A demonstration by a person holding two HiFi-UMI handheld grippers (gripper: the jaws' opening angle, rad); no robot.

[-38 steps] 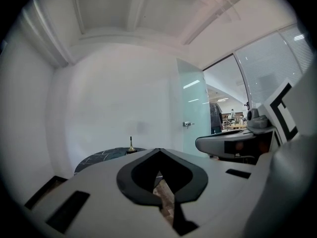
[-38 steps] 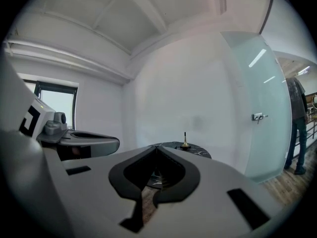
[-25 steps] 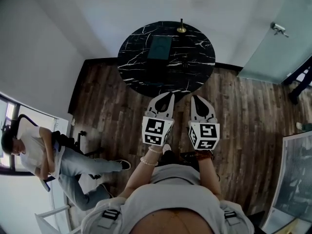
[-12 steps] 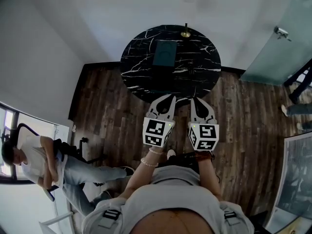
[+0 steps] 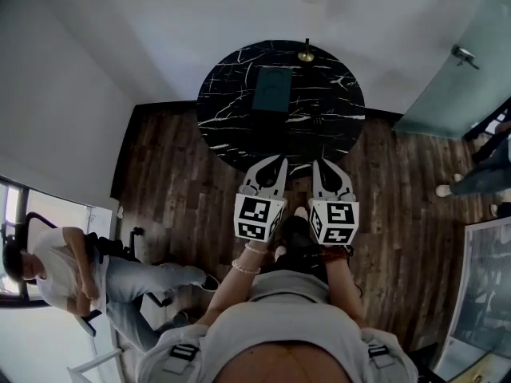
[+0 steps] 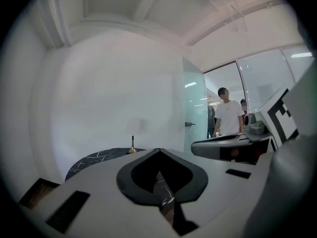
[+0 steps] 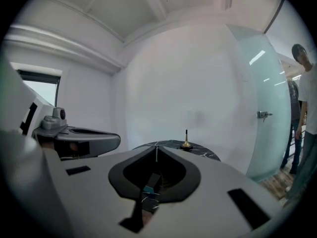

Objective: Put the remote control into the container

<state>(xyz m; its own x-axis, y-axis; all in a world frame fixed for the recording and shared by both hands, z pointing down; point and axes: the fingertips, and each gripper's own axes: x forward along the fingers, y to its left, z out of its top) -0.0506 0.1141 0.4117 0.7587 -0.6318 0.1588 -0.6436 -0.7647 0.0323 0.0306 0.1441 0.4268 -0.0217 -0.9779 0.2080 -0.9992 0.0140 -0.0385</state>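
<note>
A round black marble table [image 5: 231, 110] stands ahead on the wood floor. On it lies a dark teal container [image 5: 271, 91], and to its right a small dark remote control [image 5: 316, 120], hard to make out. My left gripper [image 5: 279, 159] and right gripper [image 5: 317, 163] are held side by side just short of the table's near edge, tips pointing at it. In both gripper views the jaws meet at their tips, left gripper [image 6: 158, 150] and right gripper [image 7: 156, 148], with nothing between them. The container [image 7: 148, 185] shows through the right jaws' opening.
A small brass stand [image 5: 306, 55] sits at the table's far edge. A person sits on a chair [image 5: 56, 270] at the lower left. A frosted glass door [image 5: 455, 78] is at the right, with someone's legs [image 5: 479, 174] beside it. White walls stand behind the table.
The table has come closer and sits larger in the head view. The seated person has slid lower in the picture, and legs have appeared at the right edge. Both grippers stay shut.
</note>
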